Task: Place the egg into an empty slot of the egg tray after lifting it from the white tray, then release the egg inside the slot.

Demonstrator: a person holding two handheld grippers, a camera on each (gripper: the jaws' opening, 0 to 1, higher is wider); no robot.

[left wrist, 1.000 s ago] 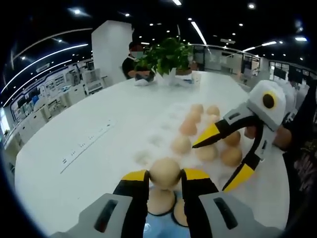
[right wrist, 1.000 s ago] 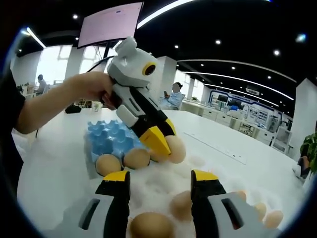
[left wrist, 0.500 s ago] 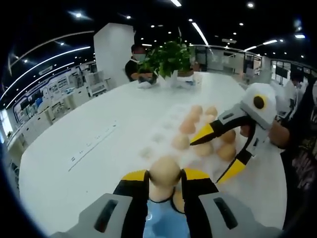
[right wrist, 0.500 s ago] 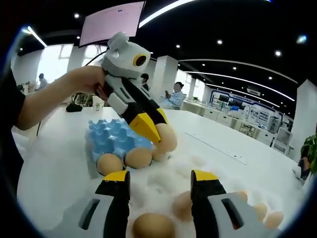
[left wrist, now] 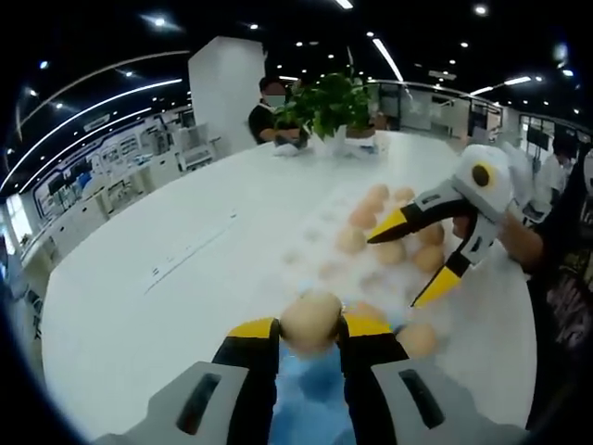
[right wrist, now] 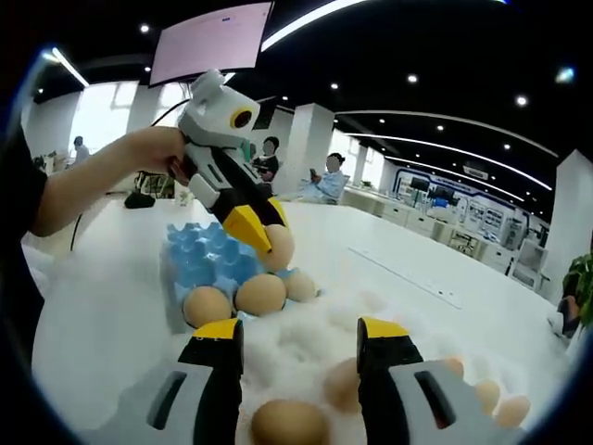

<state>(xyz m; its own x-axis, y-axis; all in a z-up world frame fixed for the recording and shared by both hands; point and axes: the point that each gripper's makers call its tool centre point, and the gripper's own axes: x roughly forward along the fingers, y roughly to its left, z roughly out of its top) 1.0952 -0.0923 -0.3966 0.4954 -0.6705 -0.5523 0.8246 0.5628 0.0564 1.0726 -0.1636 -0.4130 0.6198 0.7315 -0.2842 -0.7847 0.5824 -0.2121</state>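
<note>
My left claw (left wrist: 309,336) grips the egg (left wrist: 310,320); my right gripper view shows it held over the blue egg tray (right wrist: 199,264). My right claw (right wrist: 301,348) gapes wide over eggs on the white tray (right wrist: 306,348)

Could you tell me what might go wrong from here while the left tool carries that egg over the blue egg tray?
The left tool grips the egg near its tips, so it could slip. Eggs already sit in the blue tray's near row, so lowering carelessly could knock them. The open right tool hovers over loose eggs.
</note>
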